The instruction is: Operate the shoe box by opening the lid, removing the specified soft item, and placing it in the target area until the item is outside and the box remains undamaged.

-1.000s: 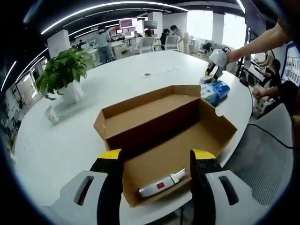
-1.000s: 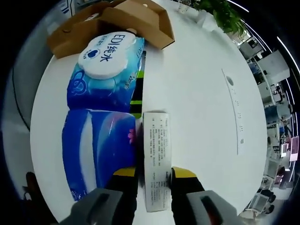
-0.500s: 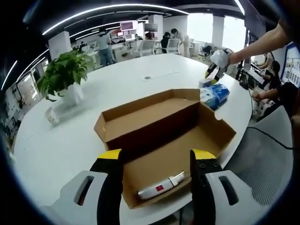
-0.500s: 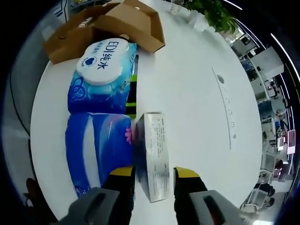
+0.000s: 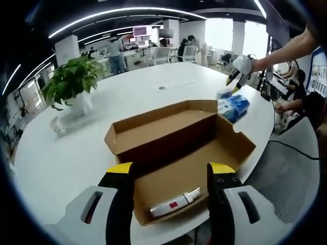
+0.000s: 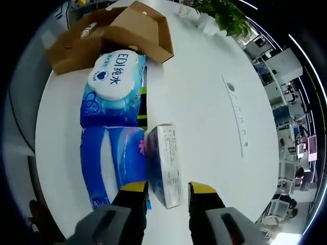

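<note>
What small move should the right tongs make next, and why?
Probably lift straight away from the small white box. The right tongs look open around its near end, and it lies on the white table beside two blue tissue packs, outside the open shoe box.

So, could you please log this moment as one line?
shoe box: open | wipes pack: on table | right gripper: astride small carton | left gripper: open

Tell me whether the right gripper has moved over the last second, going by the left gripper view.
Yes. The right gripper has risen off the blue tissue packs on the white table, which stay beside the open shoe box.
</note>
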`<move>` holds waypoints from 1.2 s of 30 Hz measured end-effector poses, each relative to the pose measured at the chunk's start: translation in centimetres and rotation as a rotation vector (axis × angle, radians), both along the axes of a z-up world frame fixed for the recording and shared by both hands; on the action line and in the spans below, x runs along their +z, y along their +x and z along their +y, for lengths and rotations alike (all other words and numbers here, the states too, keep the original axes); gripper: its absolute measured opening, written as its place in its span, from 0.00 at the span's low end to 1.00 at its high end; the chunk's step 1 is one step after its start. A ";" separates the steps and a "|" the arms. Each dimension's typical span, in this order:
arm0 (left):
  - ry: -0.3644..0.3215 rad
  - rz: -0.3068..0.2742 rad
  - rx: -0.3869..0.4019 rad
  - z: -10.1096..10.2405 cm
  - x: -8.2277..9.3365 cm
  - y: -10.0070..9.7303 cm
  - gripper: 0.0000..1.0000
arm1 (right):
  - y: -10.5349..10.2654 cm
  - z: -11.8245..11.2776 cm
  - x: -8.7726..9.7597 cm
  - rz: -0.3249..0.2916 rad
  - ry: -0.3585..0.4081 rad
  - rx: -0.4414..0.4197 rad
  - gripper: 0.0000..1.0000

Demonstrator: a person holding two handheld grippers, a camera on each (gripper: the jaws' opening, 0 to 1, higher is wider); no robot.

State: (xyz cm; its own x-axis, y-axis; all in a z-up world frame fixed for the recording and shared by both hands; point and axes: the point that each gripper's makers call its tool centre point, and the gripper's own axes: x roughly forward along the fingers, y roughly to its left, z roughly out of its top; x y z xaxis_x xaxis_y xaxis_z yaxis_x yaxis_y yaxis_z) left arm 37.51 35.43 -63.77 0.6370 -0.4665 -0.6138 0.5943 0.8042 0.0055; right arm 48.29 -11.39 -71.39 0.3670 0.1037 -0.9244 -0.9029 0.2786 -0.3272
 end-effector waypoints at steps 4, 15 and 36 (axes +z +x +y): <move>-0.010 -0.004 0.000 -0.1 0.0 -0.3 0.57 | 0.0 0.2 0.8 -0.032 0.028 -0.053 0.27; -0.028 -0.013 0.007 0.6 0.2 -0.8 0.57 | -0.6 0.6 2.7 -0.089 0.089 -0.153 0.28; -0.055 -0.017 0.017 1.2 0.0 -2.0 0.56 | -3.6 3.0 4.1 -0.188 0.326 -0.384 0.28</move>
State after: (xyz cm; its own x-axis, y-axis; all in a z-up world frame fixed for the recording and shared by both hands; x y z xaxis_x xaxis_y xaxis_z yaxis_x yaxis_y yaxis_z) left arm 35.47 36.62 -63.79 0.6552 -0.4881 -0.5766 0.5806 0.8136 -0.0289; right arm 44.65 -8.43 -67.24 0.5914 0.2000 -0.7812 -0.6501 0.6914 -0.3151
